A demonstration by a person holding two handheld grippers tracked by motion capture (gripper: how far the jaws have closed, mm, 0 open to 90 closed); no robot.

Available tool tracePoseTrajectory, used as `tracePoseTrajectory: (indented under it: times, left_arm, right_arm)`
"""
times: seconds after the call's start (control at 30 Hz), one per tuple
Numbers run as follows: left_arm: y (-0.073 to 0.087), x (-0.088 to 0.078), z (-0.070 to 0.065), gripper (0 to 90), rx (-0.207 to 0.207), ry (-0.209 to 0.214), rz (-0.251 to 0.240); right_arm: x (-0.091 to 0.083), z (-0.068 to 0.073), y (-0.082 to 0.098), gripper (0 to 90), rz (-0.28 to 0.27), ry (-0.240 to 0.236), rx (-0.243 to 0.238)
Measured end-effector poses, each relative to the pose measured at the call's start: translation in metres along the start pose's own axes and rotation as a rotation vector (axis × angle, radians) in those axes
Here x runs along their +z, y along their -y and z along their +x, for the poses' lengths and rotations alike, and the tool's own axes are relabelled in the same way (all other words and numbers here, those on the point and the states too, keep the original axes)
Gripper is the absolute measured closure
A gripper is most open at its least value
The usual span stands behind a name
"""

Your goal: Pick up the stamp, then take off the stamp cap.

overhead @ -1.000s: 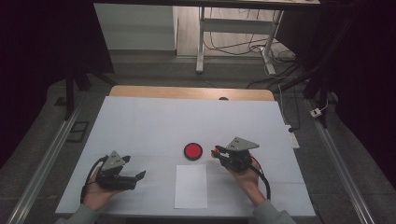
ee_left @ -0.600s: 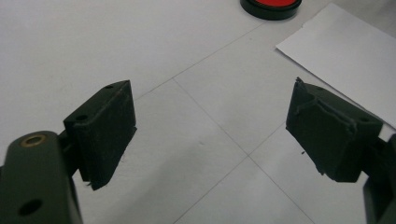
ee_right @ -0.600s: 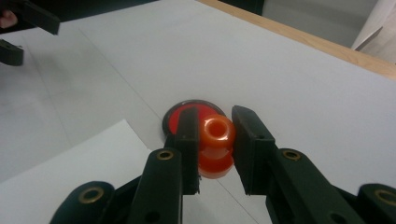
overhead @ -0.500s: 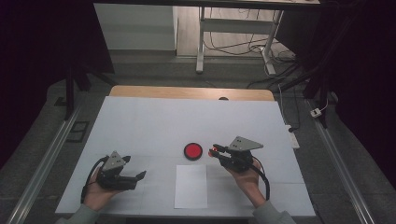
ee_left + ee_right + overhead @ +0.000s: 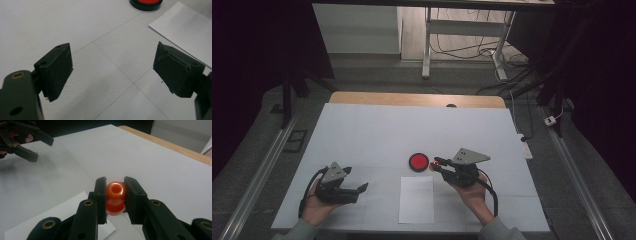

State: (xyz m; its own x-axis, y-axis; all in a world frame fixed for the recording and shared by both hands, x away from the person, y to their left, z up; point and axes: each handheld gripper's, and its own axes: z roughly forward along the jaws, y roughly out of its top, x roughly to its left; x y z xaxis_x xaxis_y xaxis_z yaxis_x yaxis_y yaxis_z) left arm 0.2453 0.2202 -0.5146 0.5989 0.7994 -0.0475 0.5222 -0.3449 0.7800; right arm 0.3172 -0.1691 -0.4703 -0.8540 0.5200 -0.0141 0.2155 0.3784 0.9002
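Stamp work looks to be at its start, judging by the high view. The right gripper (image 5: 437,163) hangs over the desk (image 5: 377,130), just right of a round red ink pad (image 5: 418,161) in a black case, with a small orange stamp (image 5: 436,161) at its tip. A blank white sheet (image 5: 416,198) lies nearer the person, between the two hands, with no mark on it that I can make out. The left gripper (image 5: 360,189) sits low at the near left, well apart from pad and sheet, holding nothing.

Left gripper view: its fingers (image 5: 56,70) stand spread wide, with bare desk between them. The ink pad (image 5: 145,3) shows at the far edge and a corner of the sheet (image 5: 185,27) to the right, neither touched.

Right gripper view: the fingers (image 5: 101,195) pinch the stamp (image 5: 115,197) from both sides. It is an orange, knob-shaped piece with a waist in the middle, held clear above the desk, and a corner of the sheet (image 5: 62,216) lies below. The left gripper (image 5: 37,145) shows far off at the upper left, open.

So the pickup seems done: the stamp is gripped and lifted. Whether it has been inked I cannot tell, since its face is hidden. Left to do, as I judge it, are pressing it on the pad if that is still needed, then printing on the sheet and setting the stamp down.
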Motion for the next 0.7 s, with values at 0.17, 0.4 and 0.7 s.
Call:
tracePoseTrajectory:
  times: [0.17, 0.4, 0.7]
  left_arm:
    - [0.0001, -0.0002, 0.0000, 15.9, 0.001, -0.003, -0.001]
    - [0.0001, -0.0003, 0.0003, 15.9, 0.001, -0.002, -0.001]
    - [-0.0001, -0.0001, 0.0002, 15.9, 0.001, -0.003, -0.003]
  right_arm:
    - [0.0018, 0.0035, -0.0001, 71.5, 0.004, -0.022, -0.006]
    - [0.0029, 0.0074, -0.0005, 71.5, 0.001, -0.050, -0.002]
    - [0.0024, 0.0074, -0.0007, 71.5, -0.001, -0.047, -0.006]
